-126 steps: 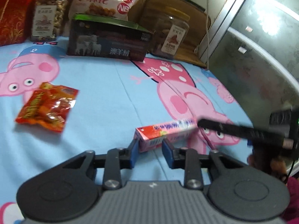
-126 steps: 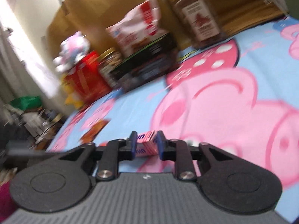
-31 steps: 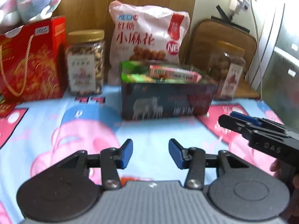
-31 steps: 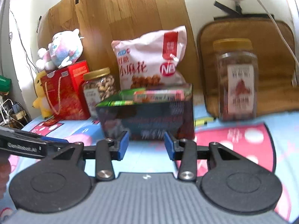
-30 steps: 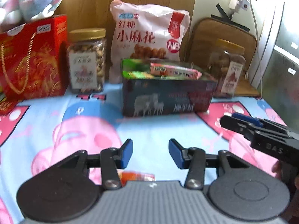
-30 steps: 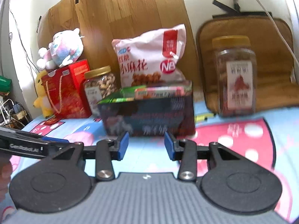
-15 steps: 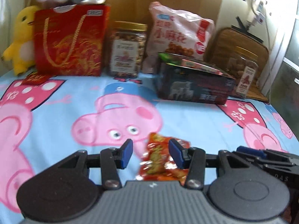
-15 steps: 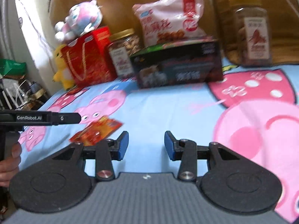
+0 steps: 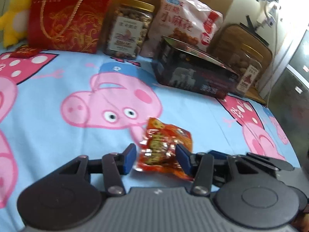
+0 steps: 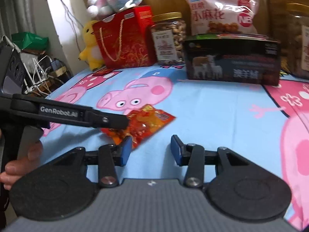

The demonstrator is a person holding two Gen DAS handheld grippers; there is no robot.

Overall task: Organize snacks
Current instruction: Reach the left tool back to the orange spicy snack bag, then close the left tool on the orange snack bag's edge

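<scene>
The left gripper point(image 9: 155, 158) is found with its jaws spread wide and nothing clamped. The red snack packet point(image 9: 164, 150) lies flat on the cartoon-print bed sheet point(image 9: 58, 135), directly between and slightly ahead of these jaws. Its near end sits in the gap; whether either pad touches the wrapper cannot be told, as the frame is blurred. The packet's long axis is judged to run roughly forward from the jaws, tilted a little to the left at its far end, so the jaws would close across its shorter width.

The right gripper point(image 10: 151, 148) is likewise seen with its jaws apart and empty. From it the packet point(image 10: 146, 121) lies ahead and to the left, its near corner just beside the left jaw but outside the gap. The left gripper is therefore judged the nearer and the better aligned.

The dark open box point(image 9: 193, 75) is noted well ahead and to the right of the left jaws, at the far edge of the sheet, before a large pink snack bag point(image 9: 183, 19) and between two nut jars, one point(image 9: 129, 31) on its left.

The step in hand is judged to be the pick-up of the packet by the left gripper, with transfer to the box not yet done. A risk is noted that the thin, slippery wrapper may slide or crumple when pinched.
</scene>
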